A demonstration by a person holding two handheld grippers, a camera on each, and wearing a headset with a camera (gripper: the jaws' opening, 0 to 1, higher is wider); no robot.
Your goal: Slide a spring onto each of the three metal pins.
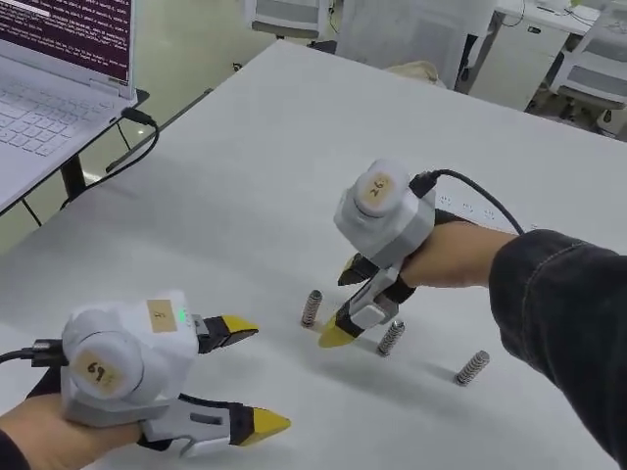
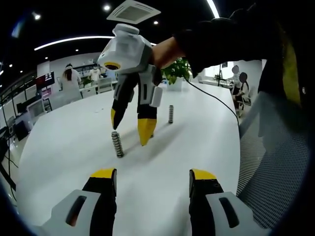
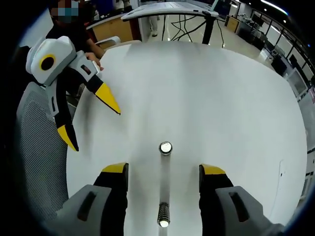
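Left tool [image 1: 257, 374] hangs low over my white worktop [image 1: 245, 176], jaws spread, holding nothing. Further right stands the first spring [image 1: 312, 308], then my right tool [image 1: 341, 305], tips down and spread, then the second spring [image 1: 391, 337] and the third spring [image 1: 472, 367].

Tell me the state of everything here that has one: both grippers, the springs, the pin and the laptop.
left gripper: open, holding nothing.
right gripper: open, jaws either side of the pin, not closed on it.
pin: upright, a spring at its lower end.
left spring: standing on the table.
middle spring: standing.
right spring: standing.
laptop: lid open, screen lit.
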